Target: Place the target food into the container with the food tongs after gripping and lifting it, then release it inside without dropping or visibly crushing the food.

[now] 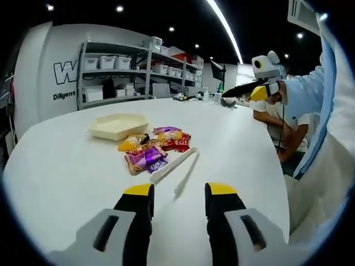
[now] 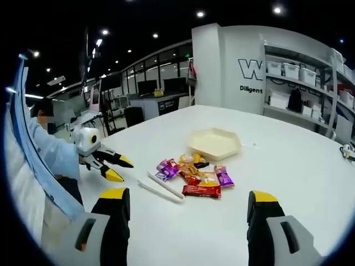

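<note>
1. Clearly at the start, in the left gripper view: left tongs (image 1: 180, 191) held low over the bench (image 1: 66, 172), yellow-tipped jaws parted to a moderate gap, nothing between them.
2. Aimed straight at the white food tongs (image 1: 173, 165), lying flat on the bench just ahead of the jaws, probably so as to pick that tool up first.
3. Just beyond, touching the far end of the tool: a loose heap of snack packets (image 1: 151, 148), purple, yellow and red, the target food among them; which packet is meant cannot be told.
4. Behind the heap and slightly left, the shallow cream container (image 1: 118, 126), set close to the food, so only a short carry needed once something is lifted.
5. Next, in the right gripper view: right tongs (image 2: 188, 195) spread wide, holding nothing, hovering above the near edge of the heap.
6. Same layout from the other side: food tongs (image 2: 161, 187) left of the packets (image 2: 195, 176), container (image 2: 214, 143) past them, nothing inside it.
7. Left tongs (image 2: 121, 169) visible at the left, jaws apart, pointed toward the tool.
8. Judged: no food gripped yet, task barely begun; light squeeze called for later, since thin wrappers crumple easily.
</note>
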Motion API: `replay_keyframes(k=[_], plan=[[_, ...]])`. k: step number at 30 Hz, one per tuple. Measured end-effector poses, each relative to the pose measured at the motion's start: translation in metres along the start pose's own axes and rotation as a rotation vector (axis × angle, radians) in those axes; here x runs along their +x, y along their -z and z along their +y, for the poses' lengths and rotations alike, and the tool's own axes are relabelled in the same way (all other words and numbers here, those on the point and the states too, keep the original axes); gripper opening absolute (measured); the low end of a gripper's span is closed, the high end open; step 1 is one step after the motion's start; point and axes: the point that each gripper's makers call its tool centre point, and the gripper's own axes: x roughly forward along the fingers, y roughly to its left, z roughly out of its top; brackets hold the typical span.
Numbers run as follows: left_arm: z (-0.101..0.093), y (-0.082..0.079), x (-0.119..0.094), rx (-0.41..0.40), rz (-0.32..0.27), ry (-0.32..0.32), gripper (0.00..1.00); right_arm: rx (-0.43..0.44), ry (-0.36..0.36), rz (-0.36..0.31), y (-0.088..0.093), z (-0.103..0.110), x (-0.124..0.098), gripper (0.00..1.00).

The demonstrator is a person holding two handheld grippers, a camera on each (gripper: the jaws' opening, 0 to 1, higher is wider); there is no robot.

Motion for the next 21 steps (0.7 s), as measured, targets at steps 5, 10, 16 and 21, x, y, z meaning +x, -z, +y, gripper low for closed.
replay_keyframes(k=[5, 10, 16, 21], plan=[[0.001, 0.009, 0.01, 0.019, 0.014, 0.014, 0.31, 0.002, -0.007, 0.003, 0.001, 0.003, 0.003, 0.89], [-0.001, 0.009, 0.018, 0.024, 0.014, 0.026, 0.3, 0.008, -0.017, 0.013, 0.006, 0.006, 0.008, 0.88], [0.005, 0.012, 0.023, 0.021, 0.017, 0.023, 0.28, 0.006, -0.023, 0.021, 0.006, 0.009, 0.01, 0.88], [0.007, 0.015, 0.026, 0.032, 0.022, 0.026, 0.23, 0.002, -0.022, 0.024, 0.003, 0.008, 0.01, 0.88]])
